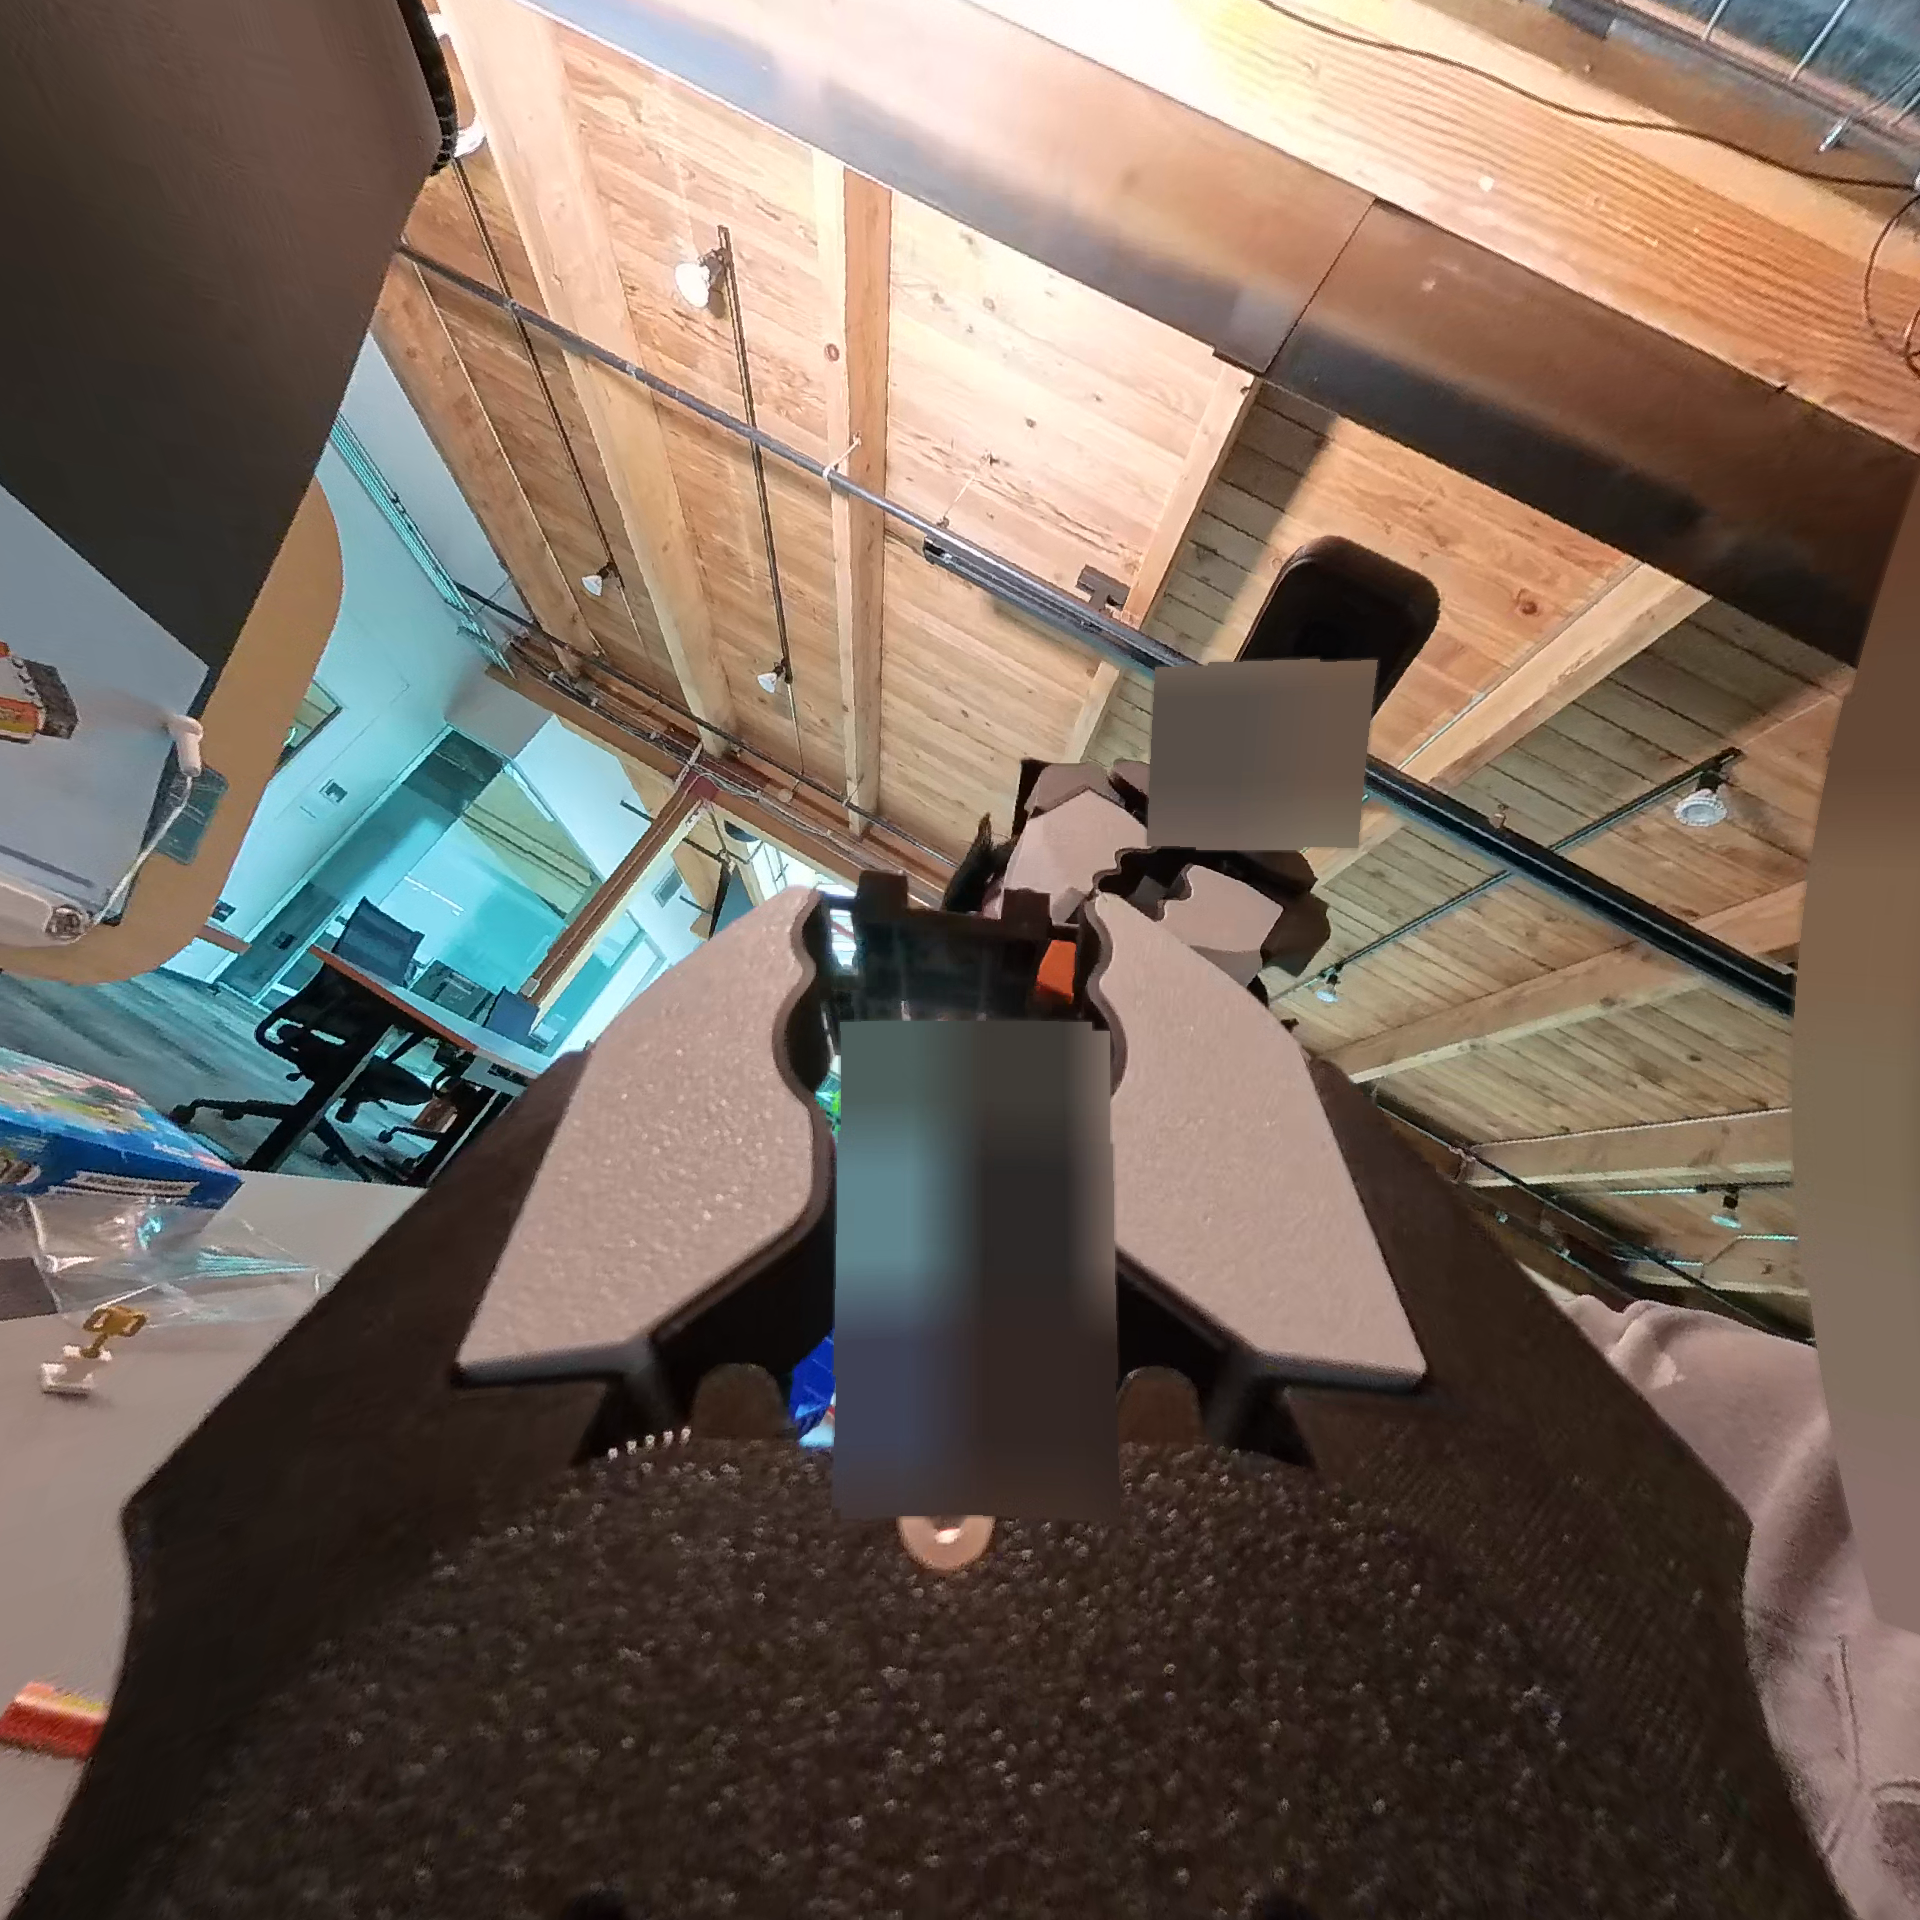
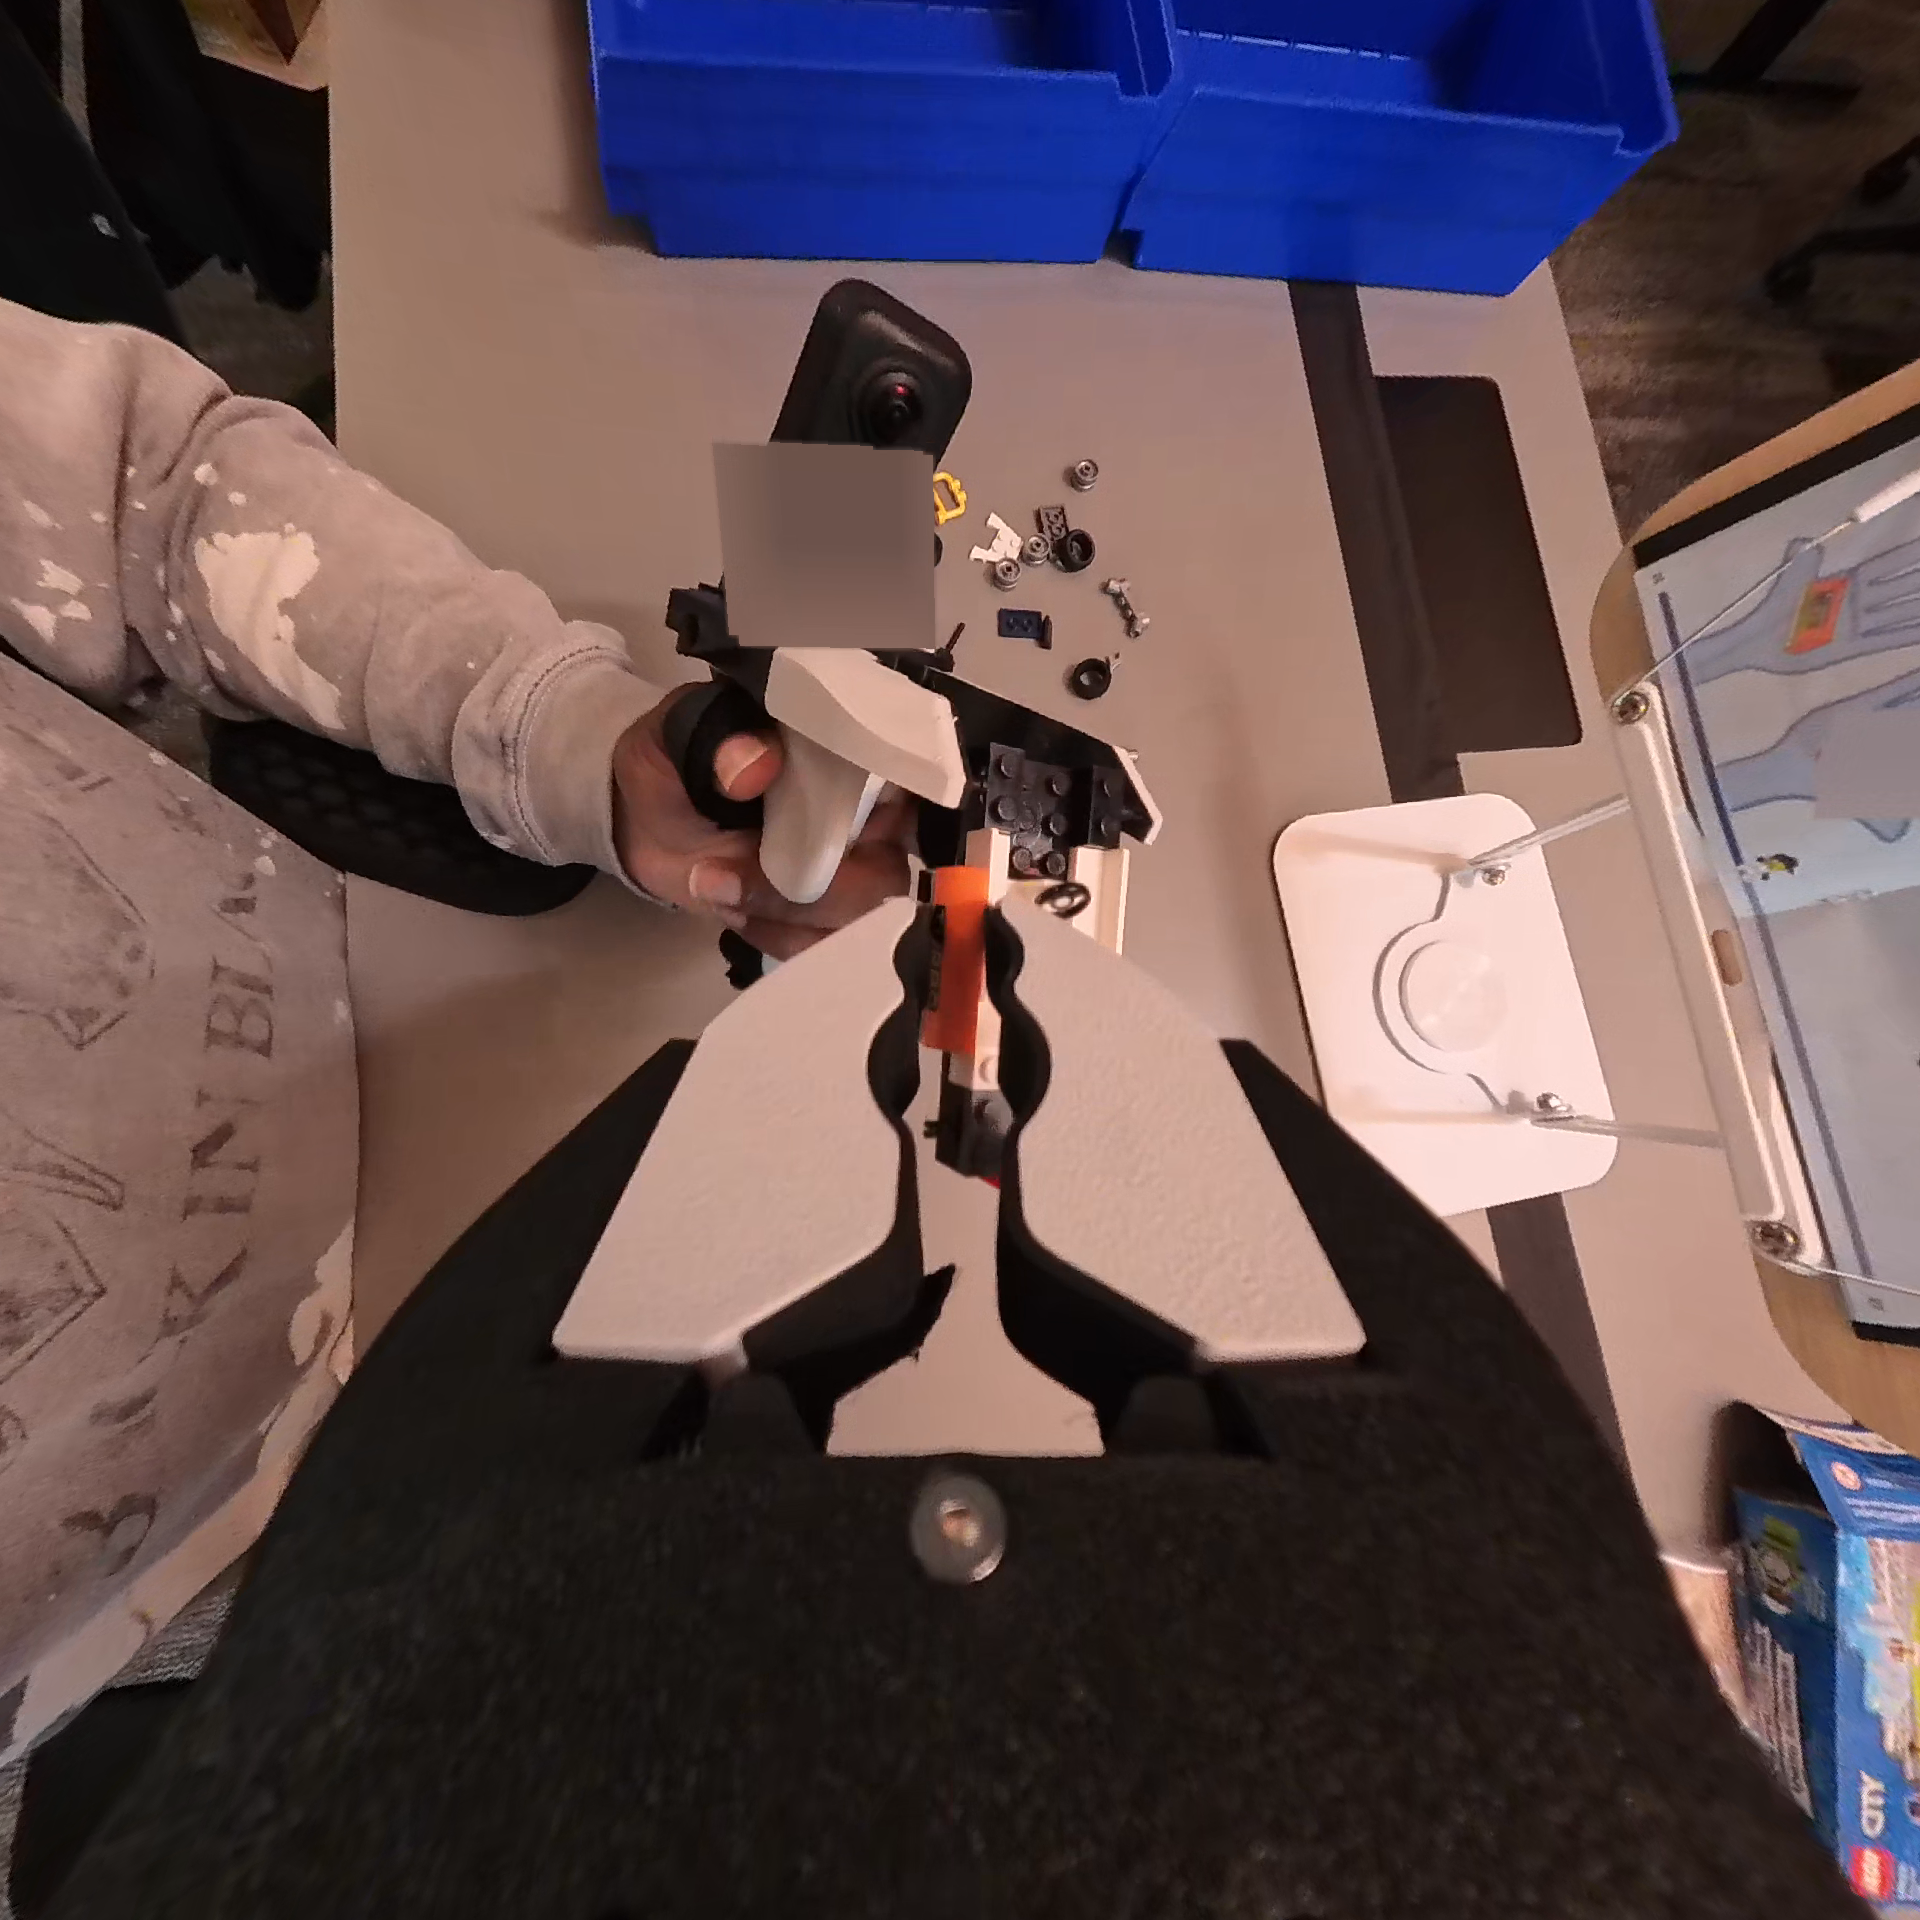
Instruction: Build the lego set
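**Both grippers on the Lego model, above the table**

My right gripper (image 2: 954, 935) has its fingers nearly together, clamped on the orange-and-white Lego model (image 2: 961, 971). My left gripper (image 2: 1039, 800) grips the same model's black end, fingers narrowly parted around it. Loose Lego pieces (image 2: 1049, 551) lie on the grey table (image 2: 520, 468) beyond, near two blue bins (image 2: 1039, 135).

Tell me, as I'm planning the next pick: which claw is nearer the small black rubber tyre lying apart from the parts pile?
Left. The left claw grips the Lego model's black end, short of the black rubber tyre; the right claw clamps its orange end, farther back.
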A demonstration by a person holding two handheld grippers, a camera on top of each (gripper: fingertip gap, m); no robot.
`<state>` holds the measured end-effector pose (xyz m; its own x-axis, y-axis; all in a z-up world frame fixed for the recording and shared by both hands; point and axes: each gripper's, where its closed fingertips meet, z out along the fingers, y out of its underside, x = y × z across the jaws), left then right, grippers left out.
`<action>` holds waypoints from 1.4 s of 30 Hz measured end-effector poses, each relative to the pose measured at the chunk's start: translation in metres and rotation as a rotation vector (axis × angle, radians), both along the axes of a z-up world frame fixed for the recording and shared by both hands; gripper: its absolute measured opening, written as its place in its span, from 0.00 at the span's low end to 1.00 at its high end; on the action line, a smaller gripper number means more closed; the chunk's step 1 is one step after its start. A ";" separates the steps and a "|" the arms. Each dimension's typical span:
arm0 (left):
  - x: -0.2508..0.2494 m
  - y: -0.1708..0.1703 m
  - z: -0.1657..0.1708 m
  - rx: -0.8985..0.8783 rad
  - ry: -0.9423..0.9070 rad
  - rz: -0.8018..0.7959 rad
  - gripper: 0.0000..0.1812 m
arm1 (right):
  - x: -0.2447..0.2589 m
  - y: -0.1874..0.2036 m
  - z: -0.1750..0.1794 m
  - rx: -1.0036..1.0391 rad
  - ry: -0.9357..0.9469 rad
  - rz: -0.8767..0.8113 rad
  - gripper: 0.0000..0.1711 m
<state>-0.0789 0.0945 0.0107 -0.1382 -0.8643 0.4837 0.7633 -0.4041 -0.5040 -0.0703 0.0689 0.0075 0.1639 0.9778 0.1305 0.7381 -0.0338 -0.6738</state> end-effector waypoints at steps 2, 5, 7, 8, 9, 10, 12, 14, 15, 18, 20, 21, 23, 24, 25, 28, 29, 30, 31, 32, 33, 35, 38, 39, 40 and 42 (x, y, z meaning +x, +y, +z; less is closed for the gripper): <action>-0.002 0.002 0.001 -0.002 -0.012 0.002 0.25 | -0.003 0.000 0.002 0.002 0.002 0.006 0.05; -0.005 0.004 0.003 0.002 -0.021 0.010 0.24 | -0.006 0.001 0.003 0.008 0.000 0.015 0.06; -0.005 0.005 0.003 0.004 -0.027 0.014 0.24 | -0.007 0.002 0.004 0.018 -0.001 0.018 0.07; -0.006 0.005 0.003 0.004 -0.030 0.014 0.24 | -0.008 0.002 0.005 0.022 0.001 0.019 0.07; -0.006 0.006 0.003 0.005 -0.033 0.016 0.24 | -0.009 0.003 0.006 0.023 0.003 0.020 0.07; -0.006 0.006 0.003 0.004 -0.037 0.017 0.24 | -0.010 0.003 0.006 0.023 0.006 0.020 0.08; -0.007 0.008 0.004 0.001 -0.041 0.019 0.24 | -0.011 0.003 0.006 0.024 0.009 0.020 0.08; -0.008 0.009 0.003 0.000 -0.045 0.020 0.24 | -0.012 0.004 0.007 0.028 0.013 0.017 0.08; -0.009 0.009 0.003 -0.002 -0.048 0.020 0.24 | -0.012 0.004 0.007 0.034 0.018 0.016 0.08; -0.012 0.008 0.005 -0.004 -0.053 0.022 0.24 | -0.014 0.005 0.009 0.046 0.038 0.012 0.09; -0.014 0.007 0.006 -0.006 -0.054 0.023 0.24 | -0.014 0.006 0.010 0.060 0.049 0.007 0.10; -0.015 0.007 0.007 -0.007 -0.055 0.025 0.24 | -0.014 0.006 0.010 0.071 0.052 0.007 0.10; -0.016 0.006 0.008 -0.009 -0.052 0.031 0.24 | -0.013 0.005 0.011 0.100 0.063 0.009 0.12; -0.015 0.006 0.008 -0.010 -0.049 0.034 0.24 | -0.012 0.006 0.012 0.130 0.064 0.007 0.14; -0.013 0.007 0.007 -0.015 -0.045 0.041 0.24 | -0.011 0.007 0.013 0.181 0.058 0.002 0.16; -0.014 0.011 0.005 -0.042 -0.013 0.083 0.25 | -0.006 0.016 0.011 0.440 -0.015 -0.022 0.19; -0.015 0.012 0.004 -0.052 -0.006 0.096 0.24 | -0.004 0.018 0.009 0.533 -0.049 -0.033 0.20; -0.015 0.014 0.002 -0.068 0.006 0.113 0.24 | -0.003 0.019 0.007 0.616 -0.081 -0.046 0.21; -0.016 0.016 0.002 -0.076 0.015 0.130 0.24 | -0.003 0.021 0.004 0.679 -0.109 -0.056 0.21; -0.015 0.017 0.001 -0.083 0.022 0.144 0.24 | -0.004 0.021 0.000 0.719 -0.127 -0.064 0.22; -0.014 0.018 0.000 -0.093 0.034 0.161 0.24 | -0.004 0.022 -0.002 0.749 -0.132 -0.077 0.23; -0.014 0.017 0.001 -0.093 0.057 0.189 0.24 | -0.004 0.027 -0.002 0.830 -0.142 -0.103 0.22; -0.014 0.017 0.003 -0.095 0.081 0.228 0.24 | -0.005 0.031 -0.003 0.940 -0.167 -0.113 0.20; -0.014 0.016 0.004 -0.094 0.087 0.237 0.24 | -0.005 0.031 -0.004 0.968 -0.173 -0.117 0.18; -0.014 0.015 0.005 -0.093 0.092 0.243 0.24 | -0.005 0.032 -0.005 0.997 -0.178 -0.121 0.18; -0.014 0.014 0.007 -0.094 0.094 0.253 0.24 | -0.006 0.032 -0.005 1.043 -0.177 -0.130 0.15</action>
<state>-0.0929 0.1084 0.0177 0.1252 -0.8165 0.5636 0.7974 -0.2552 -0.5469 -0.0766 0.1007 0.0025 0.1559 0.3455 0.9254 0.8606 0.4124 -0.2990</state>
